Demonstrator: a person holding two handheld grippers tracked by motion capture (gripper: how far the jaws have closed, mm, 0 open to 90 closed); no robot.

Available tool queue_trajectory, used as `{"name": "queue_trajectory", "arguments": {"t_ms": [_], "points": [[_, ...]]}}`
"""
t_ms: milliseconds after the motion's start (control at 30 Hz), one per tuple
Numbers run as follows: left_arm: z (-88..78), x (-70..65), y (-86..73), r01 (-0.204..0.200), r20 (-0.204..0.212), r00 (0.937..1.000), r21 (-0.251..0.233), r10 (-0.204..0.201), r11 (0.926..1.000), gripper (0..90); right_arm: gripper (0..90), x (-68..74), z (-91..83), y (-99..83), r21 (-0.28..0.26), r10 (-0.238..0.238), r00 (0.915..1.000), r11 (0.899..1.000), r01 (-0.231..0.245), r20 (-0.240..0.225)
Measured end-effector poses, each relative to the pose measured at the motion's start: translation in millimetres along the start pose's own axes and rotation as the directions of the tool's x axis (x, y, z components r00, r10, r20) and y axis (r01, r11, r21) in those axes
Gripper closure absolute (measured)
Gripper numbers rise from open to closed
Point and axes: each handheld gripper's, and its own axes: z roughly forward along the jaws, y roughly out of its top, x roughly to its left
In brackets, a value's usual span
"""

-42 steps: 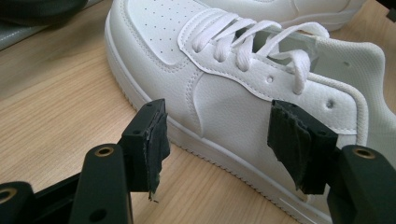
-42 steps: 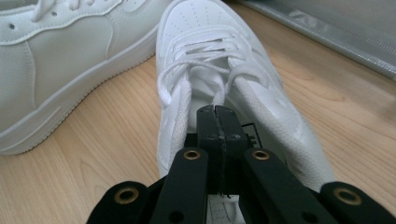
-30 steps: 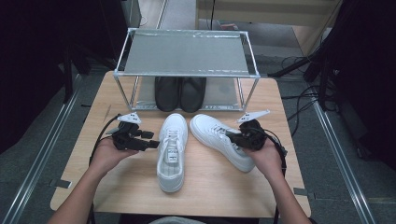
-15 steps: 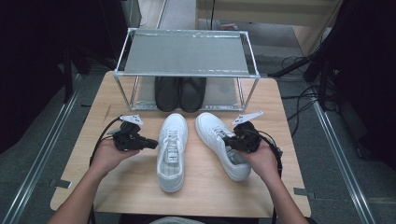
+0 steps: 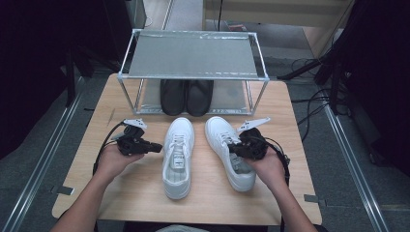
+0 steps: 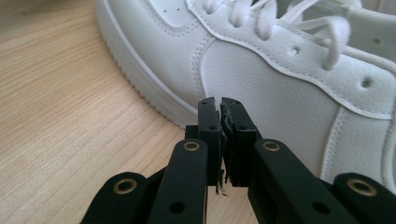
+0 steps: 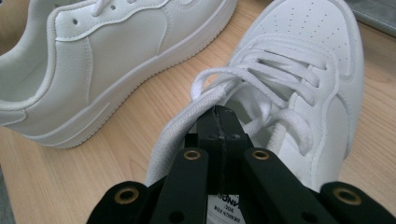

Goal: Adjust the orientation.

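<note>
Jaws of the left gripper (image 6: 220,103) have just snapped closed, empty, beside the left sneaker (image 5: 178,155). Right gripper (image 7: 219,112) is clenched on the right sneaker's tongue (image 7: 187,128)

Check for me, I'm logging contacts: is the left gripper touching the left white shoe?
Cannot tell: left gripper is shut just before the left white shoe.

Two sneakers lay side by side on the table (image 5: 145,193), the left sneaker (image 5: 178,157) beside the right sneaker (image 5: 230,152). Behind them stood a rack (image 5: 193,55), with black shoes (image 5: 186,95) under its shelf.
</note>
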Motion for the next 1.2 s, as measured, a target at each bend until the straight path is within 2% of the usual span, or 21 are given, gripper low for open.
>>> {"name": "queue_trajectory", "arguments": {"t_ms": [133, 233, 300, 400, 633, 900, 1167, 1200], "points": [[0.9, -3.9, -1.1, -0.014, 0.001, 0.9999, 0.002, 0.014, 0.9999, 87.2, 90.0, 3.8, 1.4, 1.2, 0.0, -0.009, 1.0, 1.0, 0.009, 0.002], [2.0, -4.1, -3.5, -0.011, 0.023, 0.9997, 0.004, 0.011, 0.9999, 87.2, 90.0, 4.5, 4.3, 2.2, -0.007, 0.007, 0.9998, 1.0, -0.007, -0.017], [5.7, -4.3, -3.7, -0.019, 0.031, 0.9993, 0.018, 0.018, 0.9996, 87.2, 90.0, 6.3, 6.7, 2.5, -0.016, 0.017, 0.9994, 1.0, -0.017, -0.031], [11.6, -6.2, -2.1, -0.032, 0.036, 0.9989, 0.038, 0.031, 0.9988, 87.2, 90.0, 9.6, 7.3, 3.0, -0.013, 0.011, 0.9997, 1.0, -0.011, -0.022], [12.9, -8.2, -4.7, -0.006, 0.043, 0.9991, 0.028, 0.004, 0.9996, 88.1, 90.0, 9.2, 7.9, 3.0, -0.019, 0.014, 0.9994, 1.0, -0.015, -0.031], [16.2, -14.0, -5.4, -0.006, 0.046, 0.9989, 0.021, 0.005, 0.9998, 88.6, 90.0, 14.7, 13.0, 7.4, -0.014, -0.005, 0.9988, 1.0, 0.004, -0.049], [29.9, -32.4, 1.2, -0.068, 0.074, 0.9951, 0.044, 0.065, 0.9967, 88.2, 90.0, 15.0, 14.6, 8.4, -0.019, -0.008, 0.9984, 1.0, 0.007, -0.055], [31.9, -34.9, 1.6, -0.066, 0.078, 0.995, 0.045, 0.063, 0.9968, 88.1, 90.0, 14.1, 14.5, 8.1, -0.021, -0.008, 0.9984, 1.0, 0.007, -0.057]]}}
